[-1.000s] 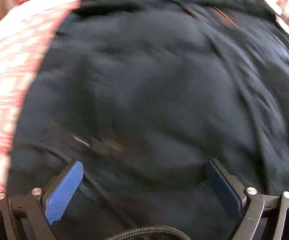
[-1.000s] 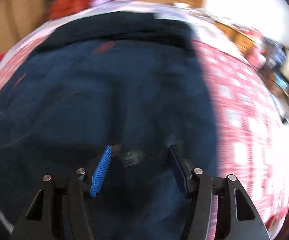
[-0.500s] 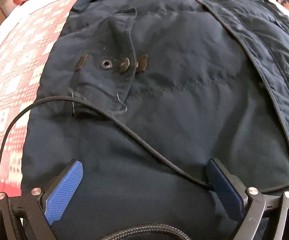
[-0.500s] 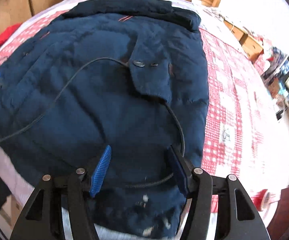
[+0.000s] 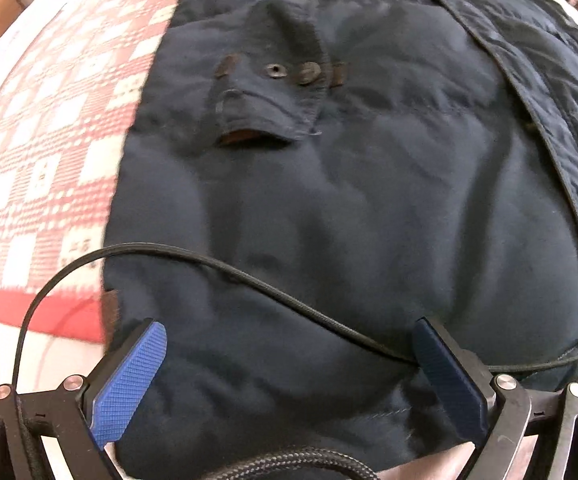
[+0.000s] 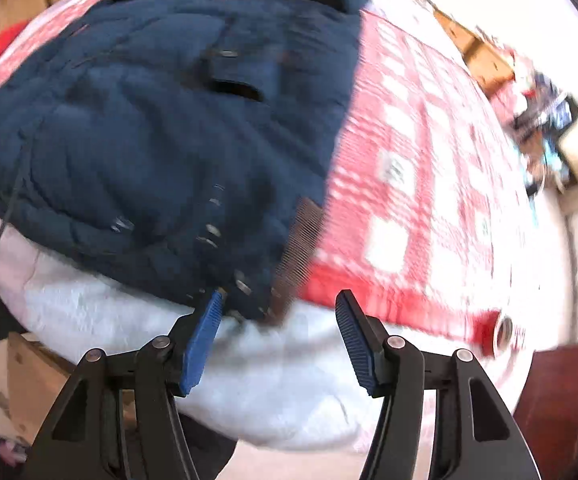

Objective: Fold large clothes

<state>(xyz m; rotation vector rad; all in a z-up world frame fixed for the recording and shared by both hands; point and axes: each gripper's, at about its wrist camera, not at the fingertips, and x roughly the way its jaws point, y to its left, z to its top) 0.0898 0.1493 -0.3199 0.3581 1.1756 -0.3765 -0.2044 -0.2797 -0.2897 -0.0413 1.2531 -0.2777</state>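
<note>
A large navy padded jacket lies spread flat on a bed, with a pocket flap and snap buttons near its left side. It also shows in the right wrist view, blurred. My left gripper is open and empty, its fingers just above the jacket's near hem. My right gripper is open and empty, hovering over the jacket's near right corner at the bed's edge.
A red and white checked bedspread covers the bed, seen also on the right. A black cable trails across the jacket. A white blanket edge hangs in front. Cluttered furniture stands far right.
Both grippers pulled back toward the jacket's near hem. The right gripper swung right to the jacket's corner and its fingers spread wider. The cable slid nearer the left fingers.
</note>
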